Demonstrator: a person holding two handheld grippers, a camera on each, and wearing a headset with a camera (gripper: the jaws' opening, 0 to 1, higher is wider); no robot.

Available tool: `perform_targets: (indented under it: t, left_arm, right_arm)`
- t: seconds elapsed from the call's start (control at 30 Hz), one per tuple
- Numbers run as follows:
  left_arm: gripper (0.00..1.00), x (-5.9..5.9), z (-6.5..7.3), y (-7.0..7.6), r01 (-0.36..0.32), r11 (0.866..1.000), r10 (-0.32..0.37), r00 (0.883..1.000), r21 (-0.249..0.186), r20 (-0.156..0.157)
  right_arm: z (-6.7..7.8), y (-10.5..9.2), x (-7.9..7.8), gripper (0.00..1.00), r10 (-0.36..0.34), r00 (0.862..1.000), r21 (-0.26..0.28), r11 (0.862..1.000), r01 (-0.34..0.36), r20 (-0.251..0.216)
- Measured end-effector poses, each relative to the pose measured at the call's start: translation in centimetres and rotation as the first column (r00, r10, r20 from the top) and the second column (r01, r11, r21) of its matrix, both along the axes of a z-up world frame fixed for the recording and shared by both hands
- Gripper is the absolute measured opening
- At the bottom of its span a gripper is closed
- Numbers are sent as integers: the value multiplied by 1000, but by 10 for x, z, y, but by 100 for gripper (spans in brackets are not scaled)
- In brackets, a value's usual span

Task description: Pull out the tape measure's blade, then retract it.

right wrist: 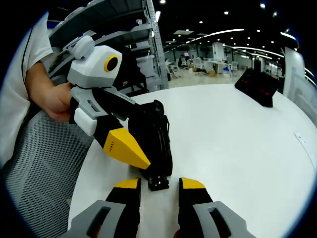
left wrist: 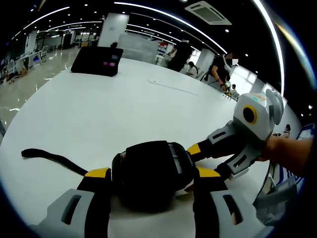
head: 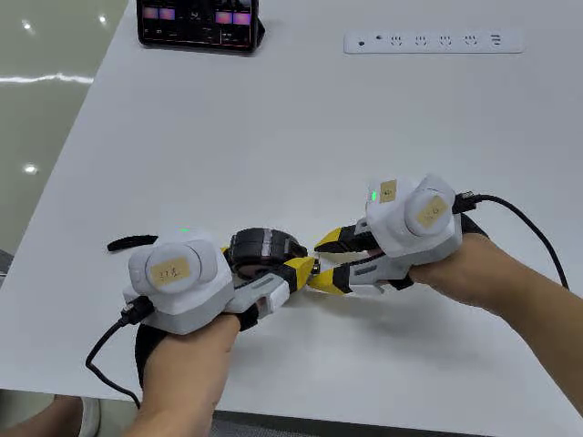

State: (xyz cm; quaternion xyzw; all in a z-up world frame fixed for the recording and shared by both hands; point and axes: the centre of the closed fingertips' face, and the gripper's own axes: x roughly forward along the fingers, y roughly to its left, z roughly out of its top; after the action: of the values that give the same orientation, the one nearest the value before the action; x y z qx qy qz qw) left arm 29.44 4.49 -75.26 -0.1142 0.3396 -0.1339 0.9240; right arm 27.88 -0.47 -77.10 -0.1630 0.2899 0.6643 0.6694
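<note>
Tape measure [head: 262, 248] resting on the white tabletop [head: 273, 137], its case clamped by the left hand-held gripper [left wrist: 152, 174]. The blade hook [right wrist: 159, 182] lies between the parted jaws of the right hand-held gripper [head: 321, 262]. Advised: close squarely on the hook, then draw straight outward.

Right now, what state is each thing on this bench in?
Tape measure: clamped, blade retracted.
Blade tip: at the case mouth, ungripped.
Left gripper: shut on the tape measure.
Right gripper: open, jaws flanking the blade tip.
Tablet: screen lit.
Power strip: nothing plugged in.
</note>
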Motion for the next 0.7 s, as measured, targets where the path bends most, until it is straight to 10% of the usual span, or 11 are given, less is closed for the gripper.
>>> perform_targets:
  t: [0.7]
  left_arm:
    - [68, -3, 2, -2, 63, 997, -63, 998, 45, -1]
  right_arm:
    - [5, -10, -4, 35, -33, 999, 6, 999, 33, 8]
